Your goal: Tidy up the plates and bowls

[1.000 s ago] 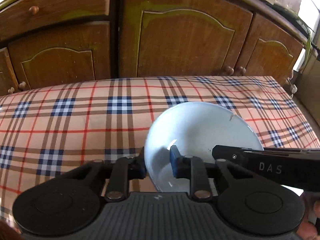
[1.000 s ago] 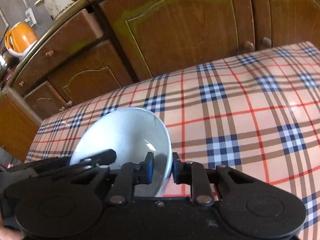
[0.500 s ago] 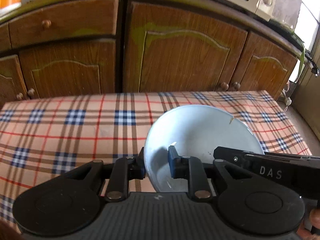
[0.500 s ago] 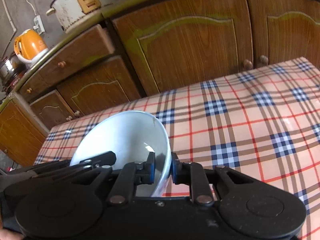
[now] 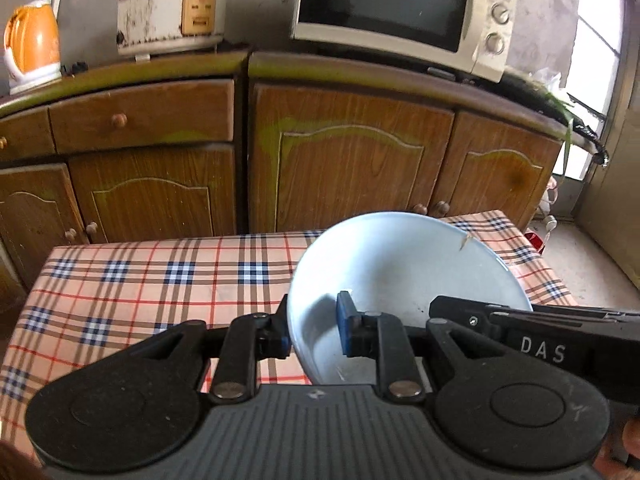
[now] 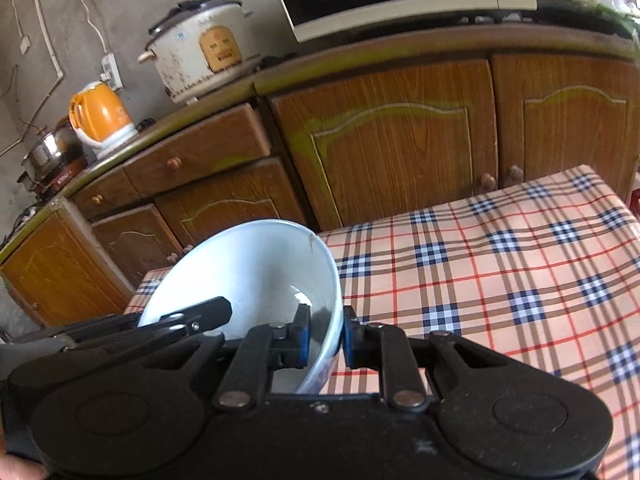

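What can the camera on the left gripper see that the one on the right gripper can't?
Only the left wrist view shows the microwave's two knobs, the bright window and the "DAS" lettering on the other gripper.

Only the right wrist view shows the steel pot beside the kettle and the wall socket.

Both show the white bowl, pinched at its rim by the left gripper and the right gripper, plus the checked tablecloth, rice cooker, orange kettle and wooden cabinets.
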